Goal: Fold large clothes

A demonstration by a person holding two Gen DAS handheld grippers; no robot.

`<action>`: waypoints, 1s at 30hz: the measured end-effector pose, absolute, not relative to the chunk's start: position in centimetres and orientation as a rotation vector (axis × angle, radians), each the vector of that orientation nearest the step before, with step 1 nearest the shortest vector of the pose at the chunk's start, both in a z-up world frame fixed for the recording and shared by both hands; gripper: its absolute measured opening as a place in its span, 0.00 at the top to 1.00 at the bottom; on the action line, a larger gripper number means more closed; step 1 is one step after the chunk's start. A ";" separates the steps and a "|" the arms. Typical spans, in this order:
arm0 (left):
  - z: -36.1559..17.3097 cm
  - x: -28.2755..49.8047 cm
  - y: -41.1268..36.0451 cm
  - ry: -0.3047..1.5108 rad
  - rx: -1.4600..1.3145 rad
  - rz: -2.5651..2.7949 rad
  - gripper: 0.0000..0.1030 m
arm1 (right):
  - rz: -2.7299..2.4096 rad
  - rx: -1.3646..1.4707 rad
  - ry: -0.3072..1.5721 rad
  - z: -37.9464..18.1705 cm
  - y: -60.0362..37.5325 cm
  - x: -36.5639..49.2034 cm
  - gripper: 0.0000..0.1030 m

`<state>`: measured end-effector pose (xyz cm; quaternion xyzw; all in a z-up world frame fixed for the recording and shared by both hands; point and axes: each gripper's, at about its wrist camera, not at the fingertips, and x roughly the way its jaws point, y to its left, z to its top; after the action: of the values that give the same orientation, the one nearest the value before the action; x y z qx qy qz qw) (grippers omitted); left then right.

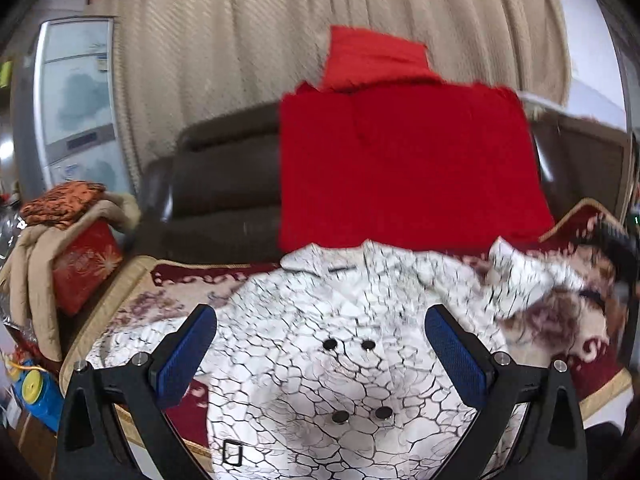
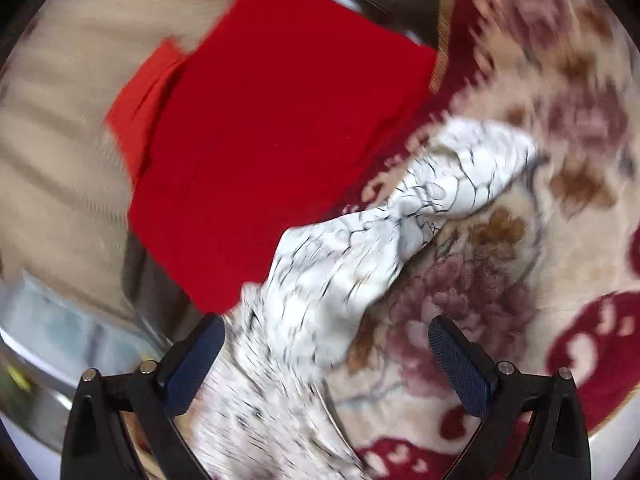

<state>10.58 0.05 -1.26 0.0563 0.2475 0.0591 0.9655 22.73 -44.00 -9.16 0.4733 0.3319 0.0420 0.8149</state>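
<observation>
On floral blanket (image 1: 580, 344): white crackle-print coat (image 1: 320, 360); L fingers (image 1: 188, 356) & R fingers (image 2: 460, 364) spread, empty.

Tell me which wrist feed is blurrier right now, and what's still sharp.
Right wrist view: heavy motion smear over the white crackle-print coat and floral blanket; only the right tongs stay crisp. Left wrist view: mostly sharp, coat buttons clear, slight blur at far right.

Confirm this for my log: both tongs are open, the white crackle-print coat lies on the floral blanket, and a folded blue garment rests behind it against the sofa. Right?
One detail is off: the folded garment behind the coat is red, not blue, as the left wrist view shows. The rest holds: left tongs and right tongs are open, and the coat lies on the floral blanket.
</observation>
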 end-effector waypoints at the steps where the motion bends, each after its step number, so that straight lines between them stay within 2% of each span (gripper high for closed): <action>1: -1.7 11.1 0.2 0.513 0.100 0.111 0.00 | 0.103 1.081 0.695 -10.1 -44.7 23.7 0.00; 4: -3.2 12.7 1.7 0.539 0.047 0.072 0.00 | 0.044 1.279 0.681 -12.9 -45.9 26.5 0.00; 7: -5.8 15.4 3.6 0.585 0.015 0.046 0.00 | -0.031 1.332 0.680 -15.0 -45.9 28.8 0.01; 9: -7.7 17.3 4.9 0.627 -0.009 0.048 0.00 | -0.096 1.346 0.685 -16.2 -46.2 29.9 0.07; 12: -10.6 18.9 7.4 0.626 -0.033 0.095 0.00 | -0.138 1.338 0.698 -17.6 -46.8 31.7 0.32; 13: -11.2 19.2 8.0 0.624 -0.039 0.109 0.00 | -0.132 1.337 0.697 -17.9 -46.9 32.2 0.61; 14: -12.0 19.4 8.7 0.626 -0.045 0.124 0.00 | -0.125 1.328 0.699 -17.9 -46.9 32.5 0.73; 15: -12.8 19.6 9.6 0.636 -0.050 0.144 0.00 | -0.145 1.297 0.706 -17.5 -46.7 32.8 0.74; 17: -13.2 19.8 10.7 0.649 -0.043 0.173 0.00 | -0.170 1.191 0.664 -15.7 -45.8 33.1 0.83; 25: -12.0 18.4 15.8 0.587 -0.107 0.339 0.00 | 0.154 0.619 0.476 -1.9 -32.6 33.4 0.83; 30: -12.2 17.3 18.4 0.585 -0.137 0.435 0.00 | 0.464 0.340 0.606 -1.4 -20.5 33.3 0.80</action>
<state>17.35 18.43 -12.24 -0.0669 0.2857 0.2127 0.9320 33.33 -20.49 -1.42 0.1652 0.2944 0.2255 0.9139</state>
